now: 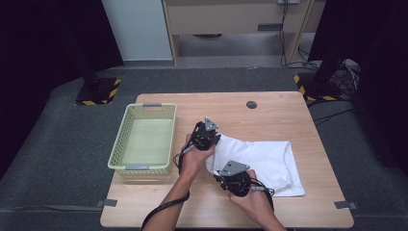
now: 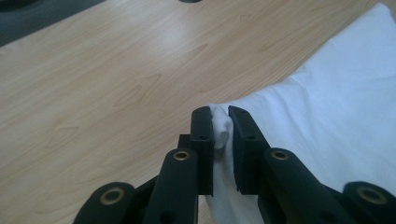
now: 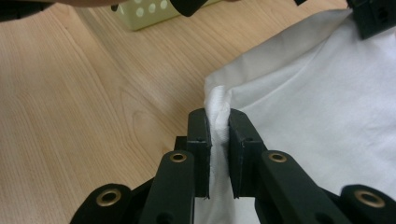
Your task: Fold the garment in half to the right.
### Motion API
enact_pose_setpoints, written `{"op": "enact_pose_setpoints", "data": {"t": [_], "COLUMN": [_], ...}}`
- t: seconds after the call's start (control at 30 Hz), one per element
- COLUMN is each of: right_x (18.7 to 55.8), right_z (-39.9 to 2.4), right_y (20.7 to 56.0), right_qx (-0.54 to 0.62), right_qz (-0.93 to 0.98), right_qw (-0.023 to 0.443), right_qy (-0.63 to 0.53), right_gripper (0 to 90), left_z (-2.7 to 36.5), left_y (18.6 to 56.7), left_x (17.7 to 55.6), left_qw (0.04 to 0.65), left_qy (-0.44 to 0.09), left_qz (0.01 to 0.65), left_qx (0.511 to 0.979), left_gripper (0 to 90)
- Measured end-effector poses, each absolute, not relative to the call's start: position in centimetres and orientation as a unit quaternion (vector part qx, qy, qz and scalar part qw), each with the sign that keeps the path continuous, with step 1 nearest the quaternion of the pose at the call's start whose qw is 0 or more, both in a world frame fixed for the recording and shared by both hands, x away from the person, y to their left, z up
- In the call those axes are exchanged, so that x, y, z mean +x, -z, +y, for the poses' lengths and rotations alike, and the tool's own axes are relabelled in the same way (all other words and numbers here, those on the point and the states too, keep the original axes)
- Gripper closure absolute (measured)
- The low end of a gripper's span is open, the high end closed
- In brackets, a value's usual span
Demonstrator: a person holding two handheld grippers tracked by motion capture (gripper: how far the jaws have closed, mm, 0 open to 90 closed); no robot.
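Note:
A white cloth (image 1: 272, 161) lies folded on the right half of the wooden table (image 1: 269, 113). My left gripper (image 1: 215, 141) is at the cloth's far left corner, and in the left gripper view it (image 2: 220, 122) is shut on a pinched fold of the cloth (image 2: 336, 112). At the cloth's near left edge is my right gripper (image 1: 223, 173). In the right gripper view it (image 3: 219, 123) is shut on a bunched edge of the cloth (image 3: 317, 102). Both held edges are raised a little off the table.
A pale green plastic basket (image 1: 118, 144) stands on the table's left side, and a corner of the basket (image 3: 144, 11) appears in the right gripper view. A small black round disc (image 1: 251, 104) sits near the far edge. Bare wood lies beyond the cloth.

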State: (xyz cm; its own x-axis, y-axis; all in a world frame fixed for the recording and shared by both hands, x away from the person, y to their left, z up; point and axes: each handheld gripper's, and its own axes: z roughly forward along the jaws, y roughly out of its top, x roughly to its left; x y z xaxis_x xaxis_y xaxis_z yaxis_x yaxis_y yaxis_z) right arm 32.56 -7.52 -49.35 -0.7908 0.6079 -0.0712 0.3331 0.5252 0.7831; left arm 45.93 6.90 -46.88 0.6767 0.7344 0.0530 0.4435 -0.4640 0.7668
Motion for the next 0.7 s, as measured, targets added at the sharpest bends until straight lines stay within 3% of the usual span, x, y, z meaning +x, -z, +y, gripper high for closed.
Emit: {"op": "enact_pose_setpoints", "data": {"t": [0.7], "right_x": [32.3], "right_z": [-5.7], "right_y": [46.4], "right_qx": [0.263], "right_qz": [0.850], "right_qw": [0.172], "right_qy": [-0.423], "right_gripper": [80.7], "left_z": [8.6], "left_y": [43.0], "left_x": [45.5], "left_qw": [0.368], "left_qy": [-0.215], "left_qz": [0.338], "left_qx": [0.839], "left_gripper": [80.8]}}
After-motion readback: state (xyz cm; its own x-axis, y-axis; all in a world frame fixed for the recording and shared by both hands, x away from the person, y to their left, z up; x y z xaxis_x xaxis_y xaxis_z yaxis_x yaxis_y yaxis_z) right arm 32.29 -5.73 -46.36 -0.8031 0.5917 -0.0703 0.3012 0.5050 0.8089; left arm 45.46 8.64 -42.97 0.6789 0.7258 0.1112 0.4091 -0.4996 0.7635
